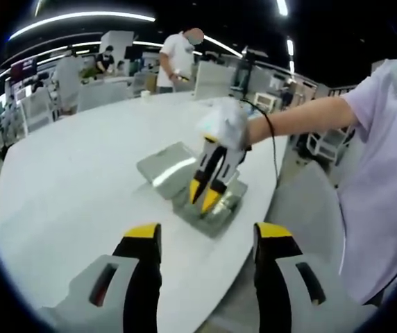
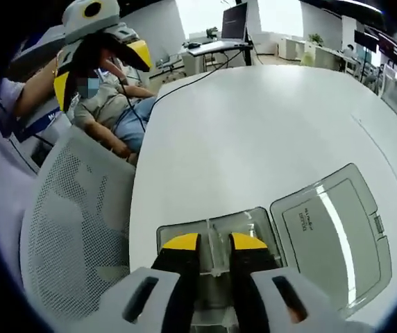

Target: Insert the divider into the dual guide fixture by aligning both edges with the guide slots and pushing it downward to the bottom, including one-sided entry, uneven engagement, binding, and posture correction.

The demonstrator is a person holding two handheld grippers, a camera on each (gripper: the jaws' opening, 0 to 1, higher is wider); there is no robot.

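The right tongs (image 2: 209, 251) sit nearest, jaws narrow, pinching one thin clear divider (image 2: 214, 243) upright over the single clear box (image 2: 178, 230) near the white worktop's (image 2: 268, 132) edge. That box's one hinged lid (image 2: 337, 225) lies open flat beside it. The left tongs (image 1: 207, 236) hang wide apart with nothing between them, back from the box. One mesh chair (image 2: 73, 222) stands beside the worktop.

Your fixture (image 2: 216, 239) is sitting on the table (image 2: 254, 132) near its edge, with its open lid (image 2: 334, 225) lying flat just beside it. Your right gripper (image 1: 209, 191) is standing over the fixture, its jaws straddling the upright divider (image 2: 216, 253), while a chair (image 2: 73, 229) is standing beside the table.
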